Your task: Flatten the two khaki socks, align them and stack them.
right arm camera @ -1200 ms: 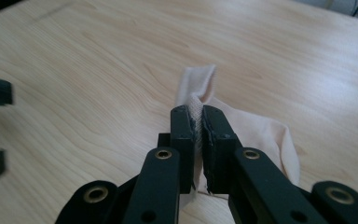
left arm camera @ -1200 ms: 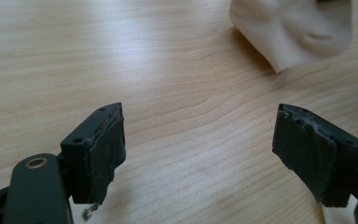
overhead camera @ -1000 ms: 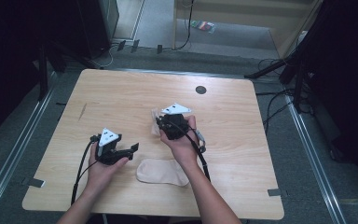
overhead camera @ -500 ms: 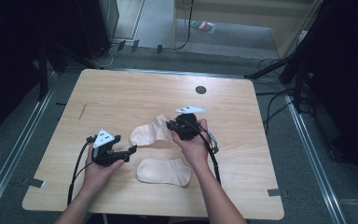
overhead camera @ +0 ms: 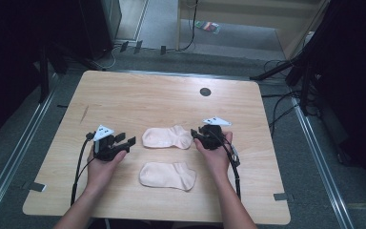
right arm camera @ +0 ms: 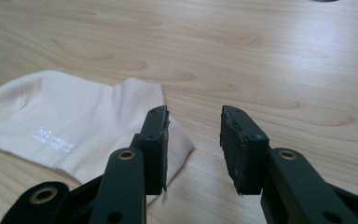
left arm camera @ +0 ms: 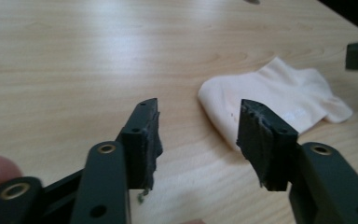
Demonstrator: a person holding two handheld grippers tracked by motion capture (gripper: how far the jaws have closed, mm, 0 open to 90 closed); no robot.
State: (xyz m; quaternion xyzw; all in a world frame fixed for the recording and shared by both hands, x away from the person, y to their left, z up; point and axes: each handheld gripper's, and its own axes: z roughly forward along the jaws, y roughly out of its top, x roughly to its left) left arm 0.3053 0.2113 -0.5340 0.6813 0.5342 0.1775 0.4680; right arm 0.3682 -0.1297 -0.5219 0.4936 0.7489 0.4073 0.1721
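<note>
Two pale socks lie flat on the wooden table (overhead camera: 138,90): far sock (overhead camera: 167,137) btwn both grippers, near sock (overhead camera: 167,175) just below it. Left gripper (overhead camera: 126,141) w/ jaws apart near its left end; right gripper (overhead camera: 195,134) at its right end.

We see a wooden worktop (overhead camera: 138,98) with a dark round hole (overhead camera: 205,91), and cables (overhead camera: 190,45) on the floor beyond.

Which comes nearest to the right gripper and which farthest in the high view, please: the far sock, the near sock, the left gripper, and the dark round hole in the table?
From the right gripper:
1. The far sock, right beside its fingers, on the person's left.
2. The near sock, closer to the person, below the far sock.
3. The dark round hole, ahead toward the table's far edge; close to the near sock in rank.
4. The left gripper, across beyond the far sock.
</note>
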